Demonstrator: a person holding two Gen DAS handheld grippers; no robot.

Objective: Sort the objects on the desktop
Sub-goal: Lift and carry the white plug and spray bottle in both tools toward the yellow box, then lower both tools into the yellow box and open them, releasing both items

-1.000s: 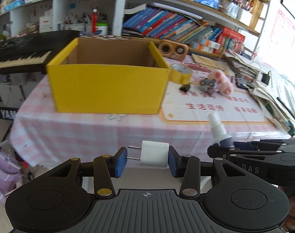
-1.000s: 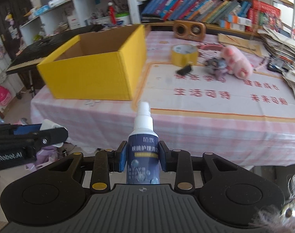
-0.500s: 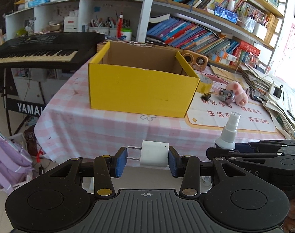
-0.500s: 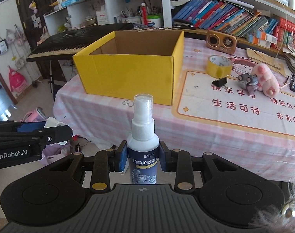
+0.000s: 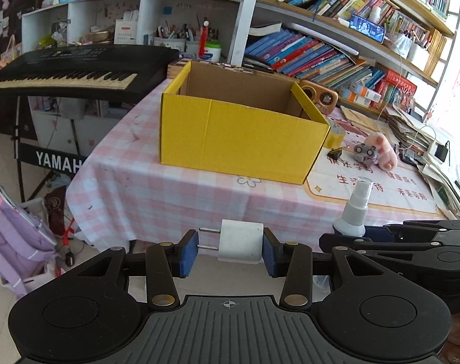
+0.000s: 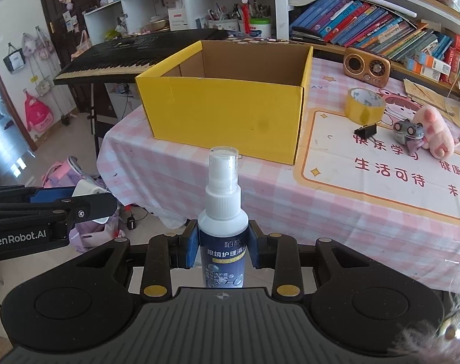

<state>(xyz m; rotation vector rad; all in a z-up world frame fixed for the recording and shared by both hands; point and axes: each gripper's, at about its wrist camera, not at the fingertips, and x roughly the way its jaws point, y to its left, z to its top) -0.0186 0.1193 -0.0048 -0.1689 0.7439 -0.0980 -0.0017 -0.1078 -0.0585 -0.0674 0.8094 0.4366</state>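
both grippers hang in the air off the near edge of the surface [image 6: 336,212], side by side and tilted downward toward the yellow cardboard box [image 5: 242,139], which stands open-topped on the pink checked cloth. the left gripper [image 5: 229,251] is clenched on a white plug adapter [image 5: 240,244]: the adapter lies sideways between the blue pads, its two metal prongs pointing at the left pad. the right gripper [image 6: 223,247] grasps a spray bottle [image 6: 223,212] by its dark blue label, the bottle upright, its clear cap rising in front of the box's near wall. in the left wrist view the right gripper sits to the right of the left one, at about the same height.

right of the box on the surface lie a roll of yellow tape [image 6: 364,104], a black binder clip [image 6: 365,129], a small grey toy [image 6: 408,132] and a pink plush toy [image 6: 436,133]; a wooden radio [image 6: 367,66] stands behind them. left of the box, off the surface, is a black keyboard [image 5: 75,69].
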